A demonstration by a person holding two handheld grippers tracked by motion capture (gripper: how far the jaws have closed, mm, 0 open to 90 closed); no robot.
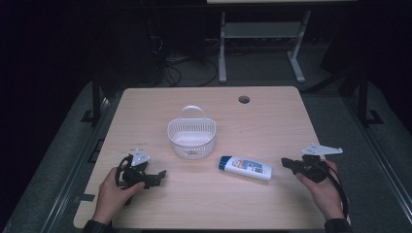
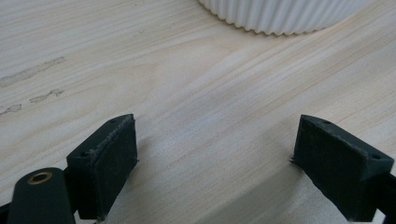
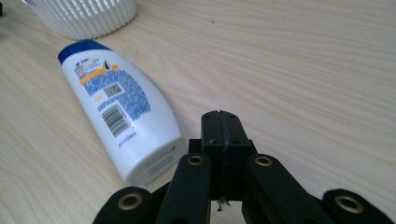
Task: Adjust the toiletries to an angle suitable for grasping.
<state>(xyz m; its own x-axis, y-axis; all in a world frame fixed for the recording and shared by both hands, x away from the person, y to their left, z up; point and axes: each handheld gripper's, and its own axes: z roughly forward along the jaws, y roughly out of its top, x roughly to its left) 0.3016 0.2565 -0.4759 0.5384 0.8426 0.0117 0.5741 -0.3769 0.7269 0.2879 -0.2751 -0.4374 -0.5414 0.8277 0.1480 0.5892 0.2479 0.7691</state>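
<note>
Right gripper is seen low centre in its own view, jaws pressed together, nothing held. White shampoo bottle lies flat just left of it, untouched. White basket sits mid-table beyond. Left gripper is held with jaws wide apart over bare wooden table.

The white ribbed plastic basket is cut off by the top edge in the left gripper view (just its lower wall shows). The white blue-capped bottle's label print is too small to read.
</note>
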